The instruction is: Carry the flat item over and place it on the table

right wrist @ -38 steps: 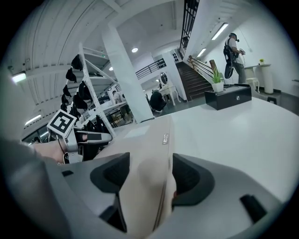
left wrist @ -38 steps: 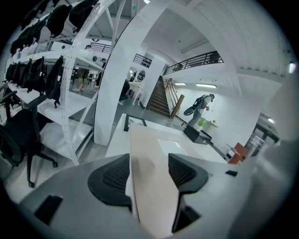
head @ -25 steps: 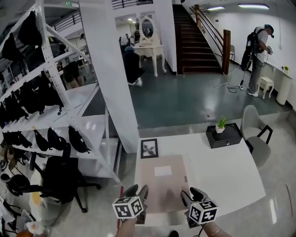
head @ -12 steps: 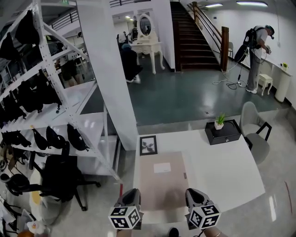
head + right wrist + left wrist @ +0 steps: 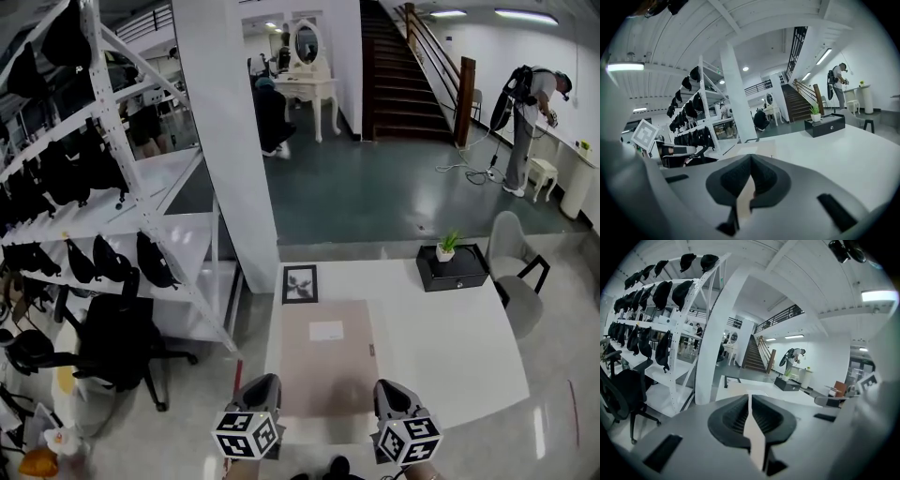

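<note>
A flat beige folder (image 5: 326, 356) with a white label lies lengthwise on the white table (image 5: 441, 337), its near end at the table's front edge. My left gripper (image 5: 260, 392) is at the folder's near left corner, and my right gripper (image 5: 391, 396) is at its near right corner. In the left gripper view the jaws (image 5: 750, 397) are shut, with a thin beige edge of the folder (image 5: 755, 439) pinched between them. The right gripper view shows the same: jaws (image 5: 750, 158) shut on the beige sheet (image 5: 744, 196).
A black box with a small potted plant (image 5: 453, 267) stands at the table's far right, and a framed picture (image 5: 301, 283) at its far left. A grey chair (image 5: 516, 272) is right of the table. To the left are a white pillar (image 5: 230, 141), shelving (image 5: 94, 187) and a black office chair (image 5: 117, 342).
Both grippers' jaws have gone from open to shut at the folder's near end. The grippers sit slightly lower and nearer the front edge than a second ago.
</note>
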`<state>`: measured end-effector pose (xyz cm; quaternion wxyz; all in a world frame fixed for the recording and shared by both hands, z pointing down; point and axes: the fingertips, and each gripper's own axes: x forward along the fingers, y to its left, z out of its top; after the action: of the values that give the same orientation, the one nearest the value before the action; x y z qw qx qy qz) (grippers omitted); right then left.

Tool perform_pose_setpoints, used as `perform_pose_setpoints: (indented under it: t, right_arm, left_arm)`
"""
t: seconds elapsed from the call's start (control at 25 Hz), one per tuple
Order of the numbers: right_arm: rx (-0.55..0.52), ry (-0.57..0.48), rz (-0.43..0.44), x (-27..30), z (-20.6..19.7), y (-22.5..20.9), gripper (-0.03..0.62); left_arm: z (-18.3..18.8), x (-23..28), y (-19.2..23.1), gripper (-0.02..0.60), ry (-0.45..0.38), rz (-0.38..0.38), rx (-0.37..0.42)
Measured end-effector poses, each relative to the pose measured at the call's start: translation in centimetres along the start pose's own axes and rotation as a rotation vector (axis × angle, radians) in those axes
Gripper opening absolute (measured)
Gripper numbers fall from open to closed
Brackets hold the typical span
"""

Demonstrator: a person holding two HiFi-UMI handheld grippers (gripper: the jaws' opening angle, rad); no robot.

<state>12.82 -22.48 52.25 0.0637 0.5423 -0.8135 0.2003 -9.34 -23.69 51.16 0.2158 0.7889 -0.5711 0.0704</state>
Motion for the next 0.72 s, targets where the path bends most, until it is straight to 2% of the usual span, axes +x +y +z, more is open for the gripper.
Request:
perform_pose_setpoints:
  t: [0.72]
  right_arm:
    - [-0.022, 0.013, 0.026, -0.33, 0.00, 0.11, 0.000]
  left_arm:
    - [-0.21, -0.27, -0.31, 0.028, 0.006, 0.018, 0.041]
